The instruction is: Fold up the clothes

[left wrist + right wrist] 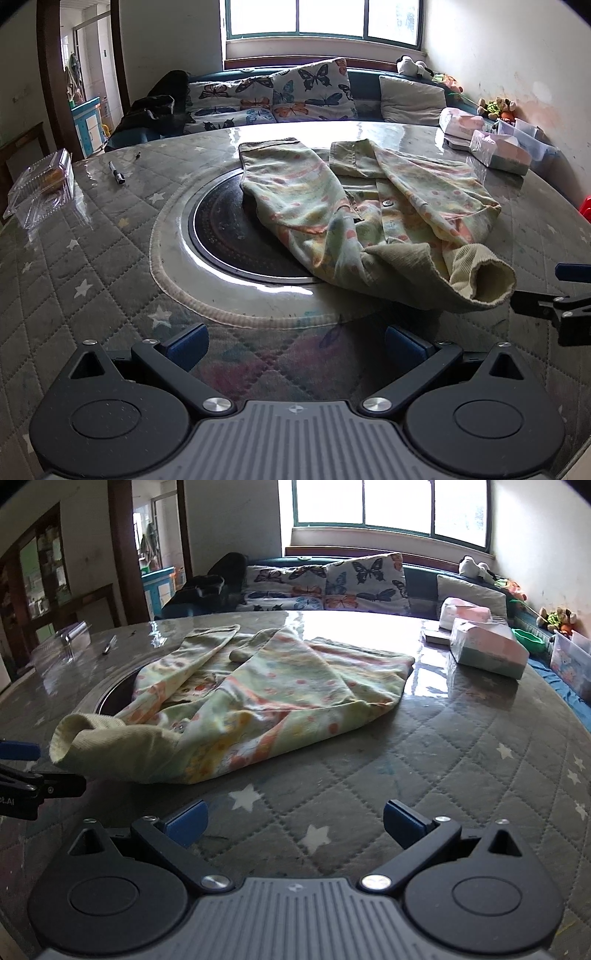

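A small pale green jacket [373, 206] with pastel prints lies partly folded on the round table, both sleeves crossed over its front. One ribbed cuff [487, 277] points toward me at the near edge. My left gripper [295, 343] hovers open just short of the jacket's near hem, nothing between its blue pads. In the right wrist view the same jacket [258, 698] lies ahead and to the left, its cuff [81, 738] at far left. My right gripper [295, 821] is open over bare quilted cloth, apart from the jacket. Each gripper's tip shows at the other view's edge.
The table has a quilted star-print cover [74, 258] under clear film and a dark round inset [236, 236]. A clear plastic box [44, 184] and a pen [117, 172] lie left; tissue packs [487, 650] and bins sit right. A sofa with butterfly cushions [295, 96] stands behind.
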